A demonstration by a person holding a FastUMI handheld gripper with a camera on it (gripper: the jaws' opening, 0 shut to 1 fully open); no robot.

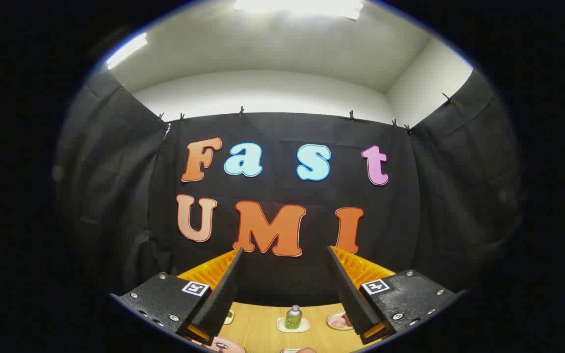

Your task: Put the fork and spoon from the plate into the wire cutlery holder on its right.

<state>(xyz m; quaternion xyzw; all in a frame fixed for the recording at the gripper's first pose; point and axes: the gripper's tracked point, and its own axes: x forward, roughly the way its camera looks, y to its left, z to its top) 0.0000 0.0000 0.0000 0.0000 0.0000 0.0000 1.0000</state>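
Note:
My gripper [285,251] is raised well above the wooden table [263,328] and points at the booth's back wall. Its two fingers stand wide apart with nothing between them. Below the left finger [221,294], a sliver of a pink plate [228,345] shows, with a small piece of metal [221,345] on it that may be cutlery.
On the table beyond the fingers stands a small silver bottle [293,316] on a pale square coaster [292,326]. A small dish [340,321] with pinkish items sits by the right finger. Black cloth walls close in the back and both sides.

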